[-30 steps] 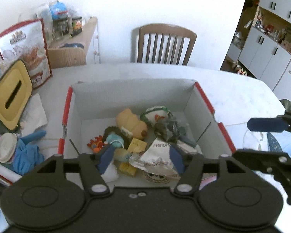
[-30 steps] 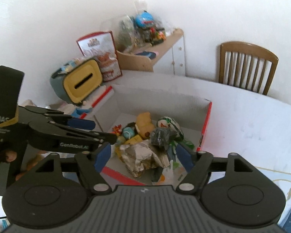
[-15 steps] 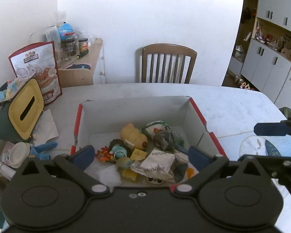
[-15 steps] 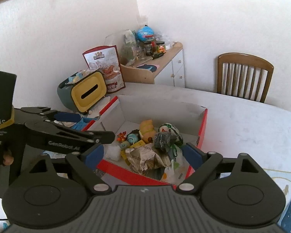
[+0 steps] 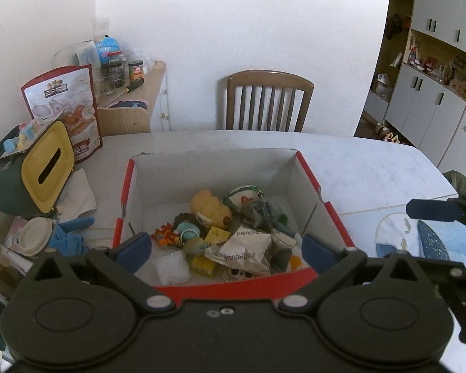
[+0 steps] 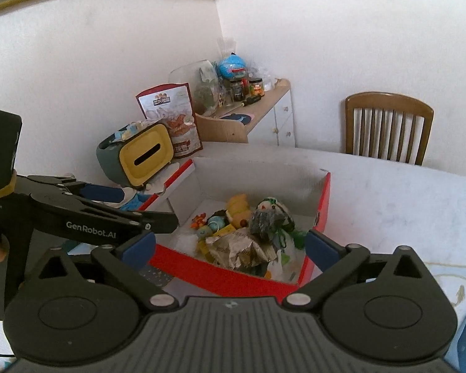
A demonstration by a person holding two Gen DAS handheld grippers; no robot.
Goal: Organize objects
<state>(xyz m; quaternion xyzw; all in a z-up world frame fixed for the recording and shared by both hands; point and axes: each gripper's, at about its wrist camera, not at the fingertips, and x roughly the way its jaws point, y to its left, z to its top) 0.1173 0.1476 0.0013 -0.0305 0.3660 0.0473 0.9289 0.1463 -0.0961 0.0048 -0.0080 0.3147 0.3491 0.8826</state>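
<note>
Currently left gripper (image 5: pixel 226 247) and right gripper (image 6: pixel 230 245) both hover over the near red rim of the one cardboard box (image 5: pixel 214 168) on the counter (image 5: pixel 363 168), fingers spread wide, holding nothing. Box sits mid-counter, piled with small toys and wrappers, incl. one crumpled foil packet (image 5: pixel 245 247). Right of the box is bare counter; left is crowded by one yellow-faced tissue holder (image 5: pixel 43 168).

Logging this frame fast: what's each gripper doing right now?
Left gripper: open, holding nothing, above the box.
Right gripper: open, holding nothing.
</note>
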